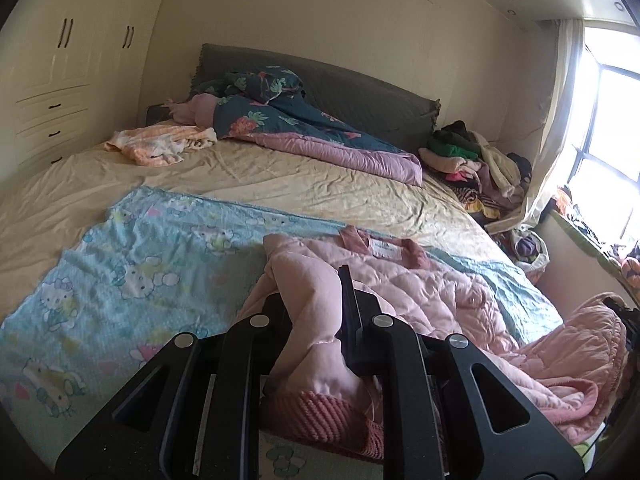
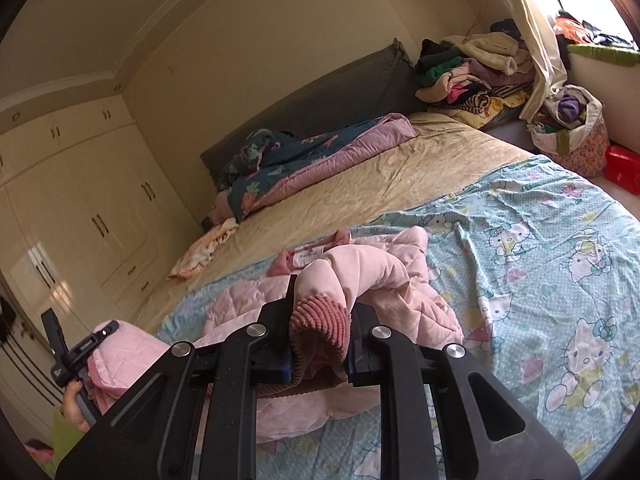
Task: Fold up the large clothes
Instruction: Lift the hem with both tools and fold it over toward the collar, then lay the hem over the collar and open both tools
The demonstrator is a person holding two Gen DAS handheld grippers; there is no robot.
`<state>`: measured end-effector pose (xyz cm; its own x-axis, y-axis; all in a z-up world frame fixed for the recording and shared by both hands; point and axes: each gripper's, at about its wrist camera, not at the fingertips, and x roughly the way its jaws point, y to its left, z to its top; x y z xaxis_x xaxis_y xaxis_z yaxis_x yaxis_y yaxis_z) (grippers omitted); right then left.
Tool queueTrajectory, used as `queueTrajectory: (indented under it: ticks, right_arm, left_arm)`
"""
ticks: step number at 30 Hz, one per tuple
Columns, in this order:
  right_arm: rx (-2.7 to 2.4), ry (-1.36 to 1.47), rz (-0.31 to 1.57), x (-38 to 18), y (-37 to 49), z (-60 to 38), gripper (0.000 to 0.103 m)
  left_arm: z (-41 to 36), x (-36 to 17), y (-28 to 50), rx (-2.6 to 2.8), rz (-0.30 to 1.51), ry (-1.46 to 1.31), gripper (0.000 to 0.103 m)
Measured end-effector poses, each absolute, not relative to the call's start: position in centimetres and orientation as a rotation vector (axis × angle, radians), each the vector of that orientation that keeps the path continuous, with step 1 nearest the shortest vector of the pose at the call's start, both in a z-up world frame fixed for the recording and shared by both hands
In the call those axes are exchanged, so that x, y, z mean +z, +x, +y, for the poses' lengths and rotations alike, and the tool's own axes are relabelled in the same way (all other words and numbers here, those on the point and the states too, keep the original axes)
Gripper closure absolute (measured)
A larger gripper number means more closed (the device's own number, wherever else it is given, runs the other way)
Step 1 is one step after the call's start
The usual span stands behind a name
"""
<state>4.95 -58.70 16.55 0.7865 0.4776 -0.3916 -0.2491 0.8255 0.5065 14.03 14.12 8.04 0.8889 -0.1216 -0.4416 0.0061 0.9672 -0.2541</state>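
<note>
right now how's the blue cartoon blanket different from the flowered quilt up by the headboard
The blue cartoon blanket lies spread flat across the near part of the bed; the flowered quilt is bunched in a heap against the headboard. The blanket is pale blue with cartoon cats; the quilt is dark teal with a mauve underside. The blanket bears the pink jacket; the quilt bears nothing. Both rest on the beige sheet.

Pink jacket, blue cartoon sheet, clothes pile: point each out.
pink jacket (image 1: 432, 280): left wrist view, quilted body.
blue cartoon sheet (image 2: 540, 248): right wrist view, flat printed area.
clothes pile (image 2: 472, 68): right wrist view, heap's middle.
</note>
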Motion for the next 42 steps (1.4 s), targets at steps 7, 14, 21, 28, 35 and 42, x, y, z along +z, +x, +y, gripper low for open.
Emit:
queueTrajectory:
  ticks: [7, 14, 21, 28, 35, 42]
  right_arm:
    - [0.381, 0.477, 0.519, 17.7, 6.6, -59.0, 0.086]
    - [0.362, 0.485, 0.499, 19.0, 8.0, -59.0, 0.086]
    - [0.345, 0.500, 0.484, 20.2, 9.6, -58.9, 0.086]
    - [0.320, 0.510, 0.489, 20.1, 11.4, -58.9, 0.086]
    - [0.281, 0.519, 0.534, 18.5, 13.4, -58.8, 0.086]
    - [0.252, 0.507, 0.576, 16.6, 15.3, -58.7, 0.086]
  left_arm:
    - [14.0, 9.3, 15.8, -0.057, 0.459, -0.259, 0.093]
    - [13.9, 10.6, 17.2, -0.050, 0.444, -0.260, 0.093]
    - [14.0, 11.9, 18.8, -0.034, 0.429, -0.264, 0.093]
    - [14.2, 11.6, 20.4, -0.014, 0.438, -0.260, 0.093]
    - [13.5, 10.3, 22.0, 0.007, 0.468, -0.219, 0.093]
    - [13.0, 8.9, 23.7, 0.009, 0.504, -0.183, 0.093]
